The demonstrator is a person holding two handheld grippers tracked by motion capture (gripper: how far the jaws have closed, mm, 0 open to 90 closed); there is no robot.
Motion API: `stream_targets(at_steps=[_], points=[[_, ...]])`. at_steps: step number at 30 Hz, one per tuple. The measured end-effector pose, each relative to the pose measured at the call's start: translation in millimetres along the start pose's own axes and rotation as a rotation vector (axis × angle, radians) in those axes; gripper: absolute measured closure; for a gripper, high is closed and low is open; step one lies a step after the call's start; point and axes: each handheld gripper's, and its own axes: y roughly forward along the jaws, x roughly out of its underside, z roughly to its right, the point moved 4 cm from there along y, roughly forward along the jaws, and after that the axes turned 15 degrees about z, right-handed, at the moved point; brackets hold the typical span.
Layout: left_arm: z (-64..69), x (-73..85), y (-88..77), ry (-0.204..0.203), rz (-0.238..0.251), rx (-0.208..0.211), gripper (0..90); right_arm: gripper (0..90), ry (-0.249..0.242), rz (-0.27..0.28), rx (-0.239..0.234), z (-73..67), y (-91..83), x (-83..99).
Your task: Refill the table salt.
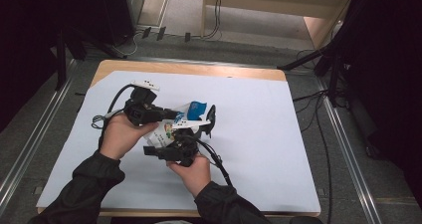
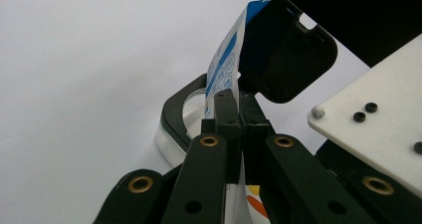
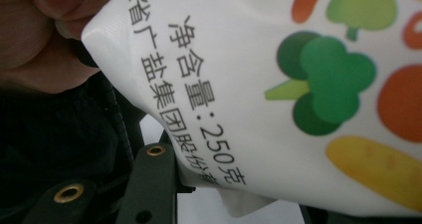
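Both forearms wore dark, seemingly black sleeves (image 1: 94, 176) gathered at the cuffs. The left gripper (image 2: 238, 117) was matte black with brass-ringed pivots, and a black cable (image 1: 219, 162) trailed from the right gripper (image 1: 191, 132), beside a white plate (image 2: 378, 134) dotted with small black screws.

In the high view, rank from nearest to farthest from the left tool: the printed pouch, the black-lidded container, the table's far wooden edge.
1. Printed pouch: clamped in the left tool.
2. Black-lidded container: just right of the pouch.
3. Table's far wooden edge: beyond, at the top.
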Motion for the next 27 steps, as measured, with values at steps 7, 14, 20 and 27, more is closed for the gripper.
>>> stream_targets(at_steps=[7,14,20,27], points=[[0.2,-1.4,-0.8,0.004,0.002,-0.009,90.0,62.1,-0.037,-0.004,0.004,-1.1,0.3,-0.8],[-0.6,-1.3,-1.7,0.003,0.004,-0.011,90.0,61.2,-0.076,-0.011,0.014,-1.6,1.3,0.6],[-1.9,-1.0,-1.9,0.001,0.001,-0.013,90.0,61.2,-0.073,-0.022,0.015,-0.3,1.6,1.1],[-2.7,-0.6,-0.7,-0.001,0.003,-0.019,90.0,63.1,-0.069,-0.023,0.012,-1.6,0.8,0.7]])
